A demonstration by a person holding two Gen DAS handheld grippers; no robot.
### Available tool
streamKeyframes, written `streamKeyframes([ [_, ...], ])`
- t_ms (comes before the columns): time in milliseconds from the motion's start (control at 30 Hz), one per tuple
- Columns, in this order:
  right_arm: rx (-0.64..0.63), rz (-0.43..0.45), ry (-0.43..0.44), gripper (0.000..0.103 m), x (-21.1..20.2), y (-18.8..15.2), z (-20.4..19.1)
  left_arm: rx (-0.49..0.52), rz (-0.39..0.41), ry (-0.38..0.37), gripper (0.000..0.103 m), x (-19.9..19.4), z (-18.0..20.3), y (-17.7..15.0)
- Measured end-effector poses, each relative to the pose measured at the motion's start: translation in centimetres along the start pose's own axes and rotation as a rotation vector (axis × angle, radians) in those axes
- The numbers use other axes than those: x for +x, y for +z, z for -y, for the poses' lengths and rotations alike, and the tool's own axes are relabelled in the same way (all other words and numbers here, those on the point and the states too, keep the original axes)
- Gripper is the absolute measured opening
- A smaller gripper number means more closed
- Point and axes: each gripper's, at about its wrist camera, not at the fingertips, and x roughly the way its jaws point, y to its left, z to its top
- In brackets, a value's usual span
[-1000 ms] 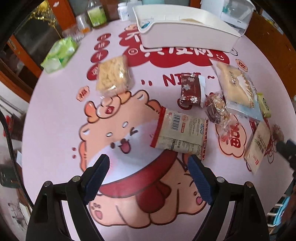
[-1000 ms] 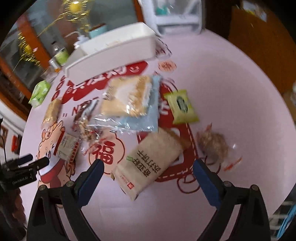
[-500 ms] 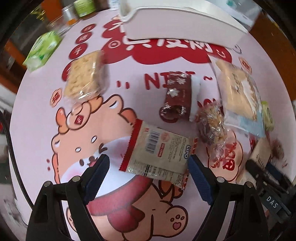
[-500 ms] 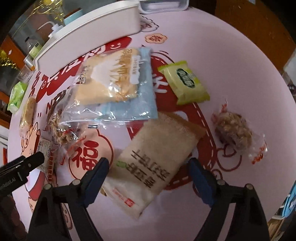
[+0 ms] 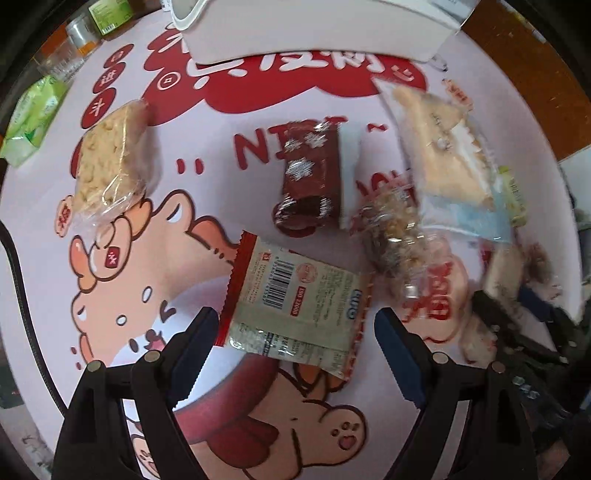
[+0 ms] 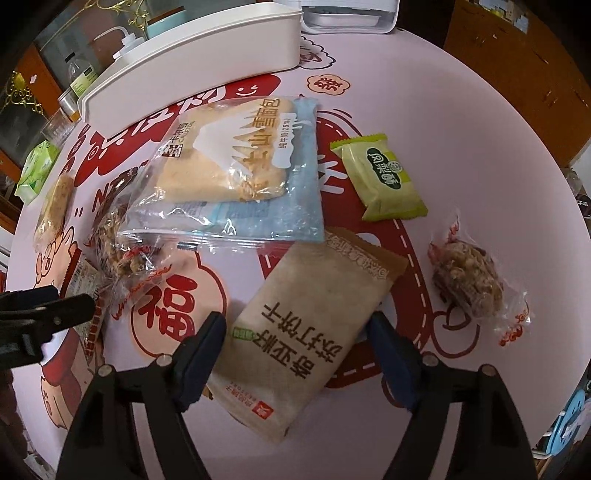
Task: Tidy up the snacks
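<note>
- Cut off at 12 o'clock in the left wrist view: white tray (image 5: pixel 314 33); only its near wall and one rim corner visible.
- Blurred at 3 o'clock in the left wrist view: right gripper (image 5: pixel 517 314) and the packets around it; fingertip contact not readable there.
- Partly hidden in the right wrist view: nut bar in clear wrap (image 6: pixel 122 251), overlapped by the bread bag (image 6: pixel 236 166); barcode packet edge behind the left gripper's dark finger at 9 o'clock.
- Left gripper (image 5: pixel 295 339): jaws wide apart, straddling the red-edged barcode packet (image 5: pixel 295 299); pads clear of both packet ends, nothing gripped.
- Right gripper (image 6: pixel 295 347): jaws just closing in, tan cracker packet (image 6: pixel 306 321) between them; pads just beside its long edges, firm pressing not confirmed, packet flat on the pink tablecloth (image 6: pixel 461 129).
- Readable: large black Chinese characters on the tan cracker packet; "25%" and a snow-peak print on the bread bag; Chinese oval label on the green packet (image 6: pixel 384 177) at 1 o'clock.
- Readable in the left wrist view: barcode and red price tag on the barcode packet; "NI" in red on the tablecloth; silver snowflakes on the dark red packet (image 5: pixel 310 177).
- Also lying at 10 o'clock in the left wrist view: puffed rice bar (image 5: pixel 110 162); at 3 o'clock in the right wrist view: second nut cluster in clear wrap (image 6: pixel 469 284).
</note>
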Motion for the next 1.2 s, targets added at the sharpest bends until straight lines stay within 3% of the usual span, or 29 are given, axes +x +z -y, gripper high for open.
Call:
streamKeyframes([
  [67, 0.001, 0.0, 0.0, 0.079, 0.0, 0.0, -0.1, 0.023, 0.004, -0.005, 0.085, -0.3, 0.0, 0.2],
  [167, 0.001, 0.0, 0.0, 0.079, 0.0, 0.0, -0.1, 0.068, -0.013, 0.053, 0.085, 0.4, 0.2, 1.1],
  [300, -0.001, 0.001, -0.001, 0.079, 0.1, 0.0, -0.2, 0.133, -0.038, 0.052, 0.085, 1.4, 1.2, 1.6],
  [433, -0.001, 0.0, -0.002, 0.079, 0.0, 0.0, -0.2, 0.217, -0.029, 0.128, 0.086, 2.2, 3.2, 1.6],
  [567, -0.009, 0.003, -0.003, 0.079, -0.1, 0.0, -0.3, 0.222, -0.017, 0.137, 0.087, 2.4, 3.9, 1.9],
  [700, -0.031, 0.007, 0.013, 0.072, -0.3, -0.1, -0.6, 0.209, -0.02, 0.089, 0.07, 2.1, 3.4, 1.0],
  [733, -0.035, 0.009, 0.019, 0.069, -0.4, -0.1, -0.6, 0.209, -0.007, 0.094, 0.058, 1.4, 3.1, 0.7],
  [767, -0.038, 0.009, 0.027, 0.065, -0.5, -0.1, -0.7, 0.208, -0.005, 0.092, 0.054, 1.3, 2.8, 0.2],
  [1000, -0.054, 0.007, 0.074, 0.063, -1.8, -0.3, -1.1, 0.181, 0.009, 0.11, 0.052, -1.1, 1.8, -2.3],
  [1200, -0.08, 0.068, 0.154, 0.057, -5.1, 0.9, -1.7, 0.164, 0.113, 0.102, 0.052, -6.4, 1.3, -2.7],
])
